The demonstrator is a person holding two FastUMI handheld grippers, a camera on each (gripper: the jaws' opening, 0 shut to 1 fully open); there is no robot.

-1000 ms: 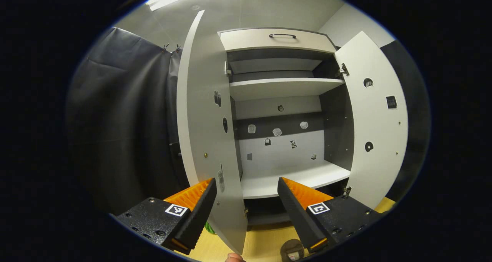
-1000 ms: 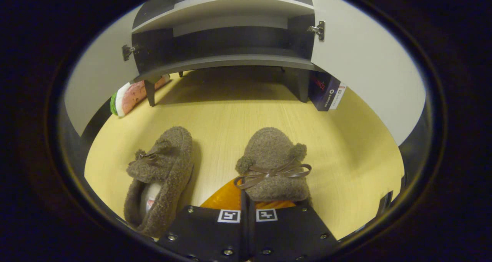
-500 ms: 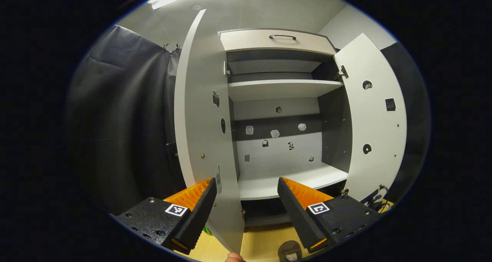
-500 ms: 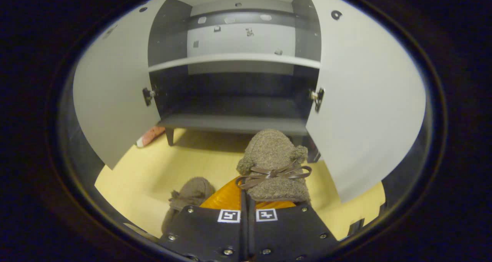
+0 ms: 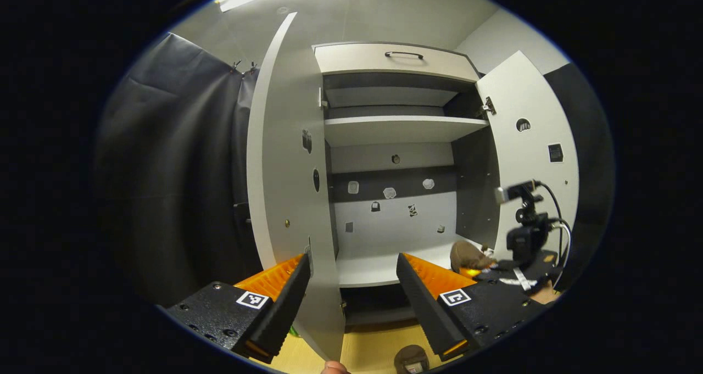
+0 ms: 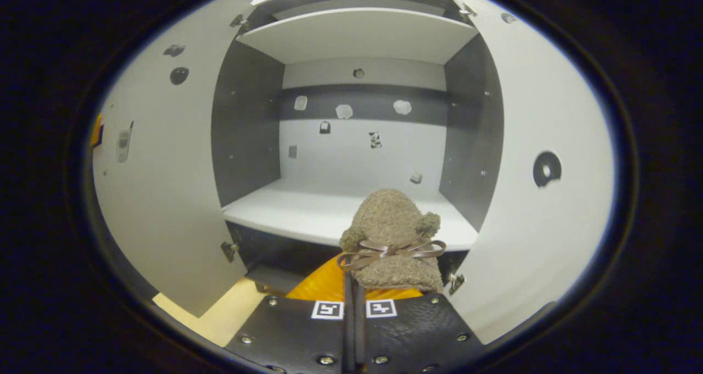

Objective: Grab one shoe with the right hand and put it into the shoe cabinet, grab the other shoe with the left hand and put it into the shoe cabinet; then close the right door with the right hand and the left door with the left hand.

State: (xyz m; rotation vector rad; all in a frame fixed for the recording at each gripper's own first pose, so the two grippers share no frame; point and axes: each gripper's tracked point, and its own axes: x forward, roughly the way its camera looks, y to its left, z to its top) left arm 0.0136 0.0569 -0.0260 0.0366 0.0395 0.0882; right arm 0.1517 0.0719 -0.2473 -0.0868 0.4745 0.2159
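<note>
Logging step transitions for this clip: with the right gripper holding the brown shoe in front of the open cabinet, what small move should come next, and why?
Probably carry the shoe forward over the white shelf and lower it there. The right gripper is shut on the shoe, whose toe only reaches the shelf's front edge, and both doors stand open. The left gripper is open, holding nothing.

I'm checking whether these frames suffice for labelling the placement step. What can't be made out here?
- Right gripper: in the right gripper view the slipper covers its fingertips, so the exact grip is hidden.
- Second slipper: cut off by the bottom edge in the left gripper view.
- Small stickers on the cabinet's back wall: too small to identify.
- Lower shelf: too dark.
</note>
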